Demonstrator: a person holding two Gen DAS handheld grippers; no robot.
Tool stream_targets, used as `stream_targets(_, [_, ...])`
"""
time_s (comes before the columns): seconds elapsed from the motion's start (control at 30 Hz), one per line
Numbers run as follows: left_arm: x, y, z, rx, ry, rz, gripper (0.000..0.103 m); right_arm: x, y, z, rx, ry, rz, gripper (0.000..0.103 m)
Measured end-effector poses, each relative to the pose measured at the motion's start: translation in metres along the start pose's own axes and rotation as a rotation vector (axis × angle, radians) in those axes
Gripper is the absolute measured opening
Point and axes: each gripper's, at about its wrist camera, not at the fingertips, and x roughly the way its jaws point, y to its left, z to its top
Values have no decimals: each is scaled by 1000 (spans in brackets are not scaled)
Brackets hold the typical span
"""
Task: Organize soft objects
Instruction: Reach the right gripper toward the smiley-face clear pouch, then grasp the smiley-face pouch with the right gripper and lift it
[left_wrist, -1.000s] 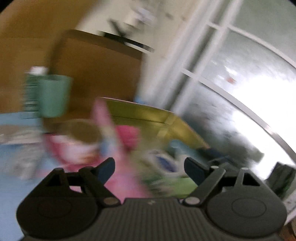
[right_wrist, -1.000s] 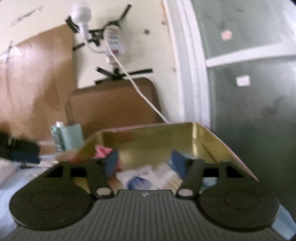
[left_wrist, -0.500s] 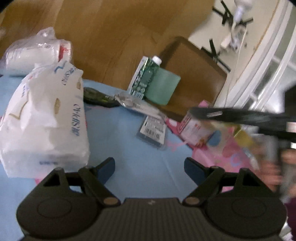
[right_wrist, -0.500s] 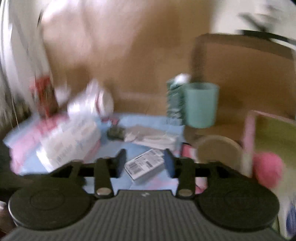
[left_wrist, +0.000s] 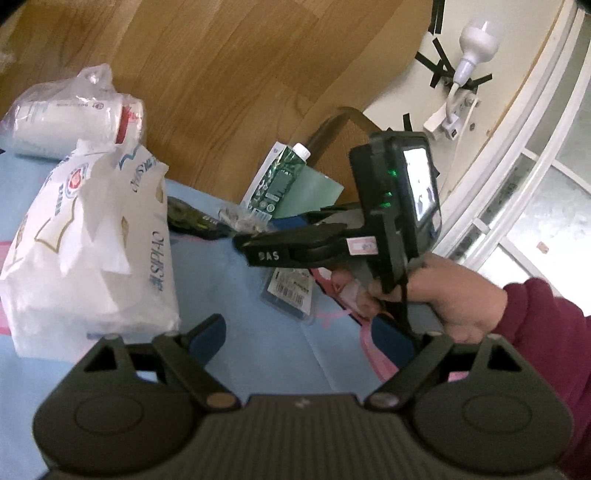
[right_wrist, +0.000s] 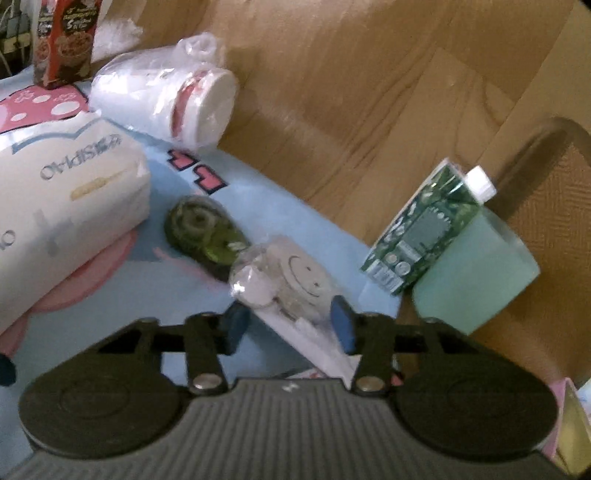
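1. The left gripper (left_wrist: 298, 339) hangs above the light blue cloth (left_wrist: 236, 302) with its blue-padded jaws spread wide and nothing between them.
2. At 9 to 10 o'clock in the left wrist view lies a large white tissue pack (left_wrist: 88, 254), bulky and crumpled, resting on the cloth; its near corner sits just beside the left finger pad.
3. Behind the pack, at 10 o'clock, a sleeve of white paper cups (left_wrist: 70, 114) in clear plastic lies on its side against the wooden wall.
4. The right gripper (left_wrist: 258, 248) crosses the middle of the left view at 1 o'clock, held by the right hand (left_wrist: 443, 295) in a maroon sleeve, its tip reaching toward a clear wrapped item.
5. In the right wrist view the right gripper (right_wrist: 289, 325) has its jaws apart, straddling a clear-wrapped smiley-face pouch (right_wrist: 291, 280) that lies on the cloth at 12 o'clock; whether the pads touch it cannot be told.
6. A dark green tape dispenser (right_wrist: 203, 232) lies just beyond the pouch at 11 o'clock, touching or nearly touching it.
7. At 2 o'clock a green carton with a white cap (right_wrist: 424, 232) leans against a mint-green cup (right_wrist: 476, 273).
8. A flat barcoded packet (left_wrist: 290, 291) lies on the cloth under the right gripper in the left view.
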Motion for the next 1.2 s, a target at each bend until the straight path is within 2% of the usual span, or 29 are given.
stream_targets(0.1, [-1,3,1,-24,-9,-16,89,-20,-3,-1,6,-80,-41,24])
stream_targets(0.17, [-3,7,2,-42,-17,-29,89,-44,-8,-3,27,-147,-61,17])
stream_targets(0.3, [-12,18,3,-116,-60,-73,89,-112,-5,-29,-10,-280,-92,17])
stream_targets(0.37, [-18,28,3,-176,-96,-105,89,-142,4,-54,-57,-317,-108,17])
stream_targets(0.47, [-21,35,3,-213,-110,-108,90,-179,30,-104,-178,-346,-84,18])
stream_targets(0.53, [-18,28,2,-172,-101,-94,90,-191,49,-136,-236,-308,-70,21])
stream_targets(0.67, [-10,4,-3,-53,-56,-66,90,-204,71,-185,-248,-218,-51,55])
stream_targets(0.73, [-5,-6,-7,-35,-9,-76,90,-213,71,-200,-178,-206,-46,59])
stream_targets(0.9, [2,-38,-28,7,125,-82,90,-227,53,-223,66,-195,20,78])
stream_targets(0.97, [1,-50,-37,4,188,-88,90,-224,43,-229,161,-177,65,80])
stream_targets(1.1, [-11,-63,-57,13,273,-78,91,-215,40,-237,248,-161,152,83])
stream_targets(1.2, [-16,-61,-69,-49,317,-89,95,-203,32,-235,290,-152,218,83])
